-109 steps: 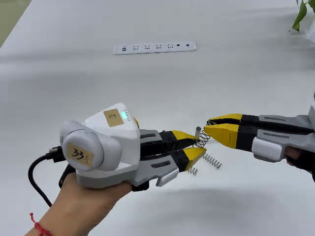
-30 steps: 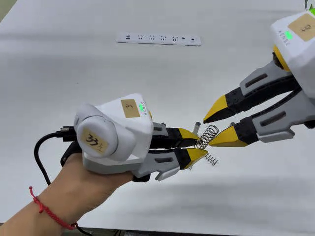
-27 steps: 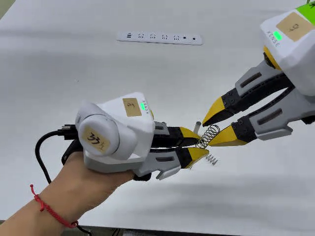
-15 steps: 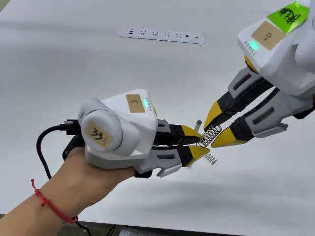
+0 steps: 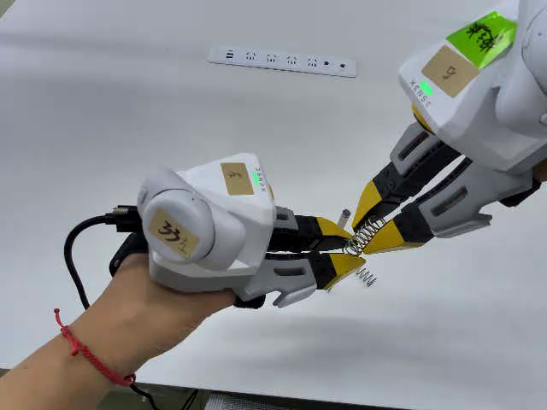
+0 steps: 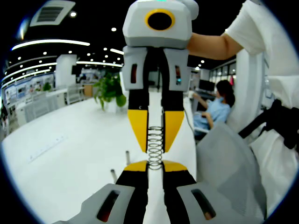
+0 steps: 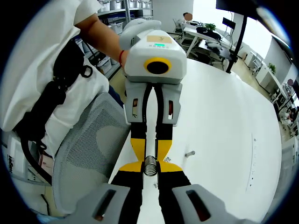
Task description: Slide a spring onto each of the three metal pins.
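A coiled wire spring (image 6: 154, 142) spans the gap above the smooth white bench (image 5: 128, 111), its ends pinched between the narrowed yellow wedge tips of the left gripper (image 5: 345, 248) and the right gripper (image 5: 369, 237). A short steel pin (image 5: 344, 216) stands at its 10 o'clock, and a loose spring (image 5: 366, 278) lies at 6 o'clock.

The right gripper (image 7: 150, 165) pinches a small spring (image 7: 149, 163) between its yellow tips. Just past the spring, the left gripper (image 7: 150, 155) points back at it, with its tips close together on the spring's far end. A metal pin (image 7: 189, 153) lies on the white table (image 7: 219, 116), near the spring. A grey mesh chair (image 7: 88, 149) stands on the spring's other side.
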### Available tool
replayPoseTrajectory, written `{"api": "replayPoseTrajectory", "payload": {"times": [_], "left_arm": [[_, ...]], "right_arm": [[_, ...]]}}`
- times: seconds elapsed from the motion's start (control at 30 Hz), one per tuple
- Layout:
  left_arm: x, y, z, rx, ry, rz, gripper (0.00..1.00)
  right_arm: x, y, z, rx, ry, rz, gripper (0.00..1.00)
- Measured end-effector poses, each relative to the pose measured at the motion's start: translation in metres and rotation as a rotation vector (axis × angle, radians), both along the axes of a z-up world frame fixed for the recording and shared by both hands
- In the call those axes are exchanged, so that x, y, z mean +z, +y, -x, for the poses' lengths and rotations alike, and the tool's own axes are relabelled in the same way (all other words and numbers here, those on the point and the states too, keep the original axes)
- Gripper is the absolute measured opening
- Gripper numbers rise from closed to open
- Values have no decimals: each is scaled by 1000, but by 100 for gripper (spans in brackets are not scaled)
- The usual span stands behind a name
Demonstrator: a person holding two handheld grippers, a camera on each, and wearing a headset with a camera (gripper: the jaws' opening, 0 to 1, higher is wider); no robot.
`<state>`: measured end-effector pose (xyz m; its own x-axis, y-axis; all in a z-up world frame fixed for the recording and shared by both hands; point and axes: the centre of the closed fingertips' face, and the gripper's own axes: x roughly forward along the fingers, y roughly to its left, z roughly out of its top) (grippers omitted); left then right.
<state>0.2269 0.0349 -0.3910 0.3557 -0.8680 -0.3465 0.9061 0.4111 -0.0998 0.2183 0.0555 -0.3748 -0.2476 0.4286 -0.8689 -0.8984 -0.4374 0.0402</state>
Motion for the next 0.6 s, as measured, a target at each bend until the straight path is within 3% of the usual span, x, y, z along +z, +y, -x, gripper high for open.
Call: {"api": "replayPoseTrajectory", "payload": {"times": [0.6], "left_arm": [[-2, 7, 3, 11, -6, 22, 11]], "right_arm": [[-2, 3, 1, -12, 9, 6, 12]]}}
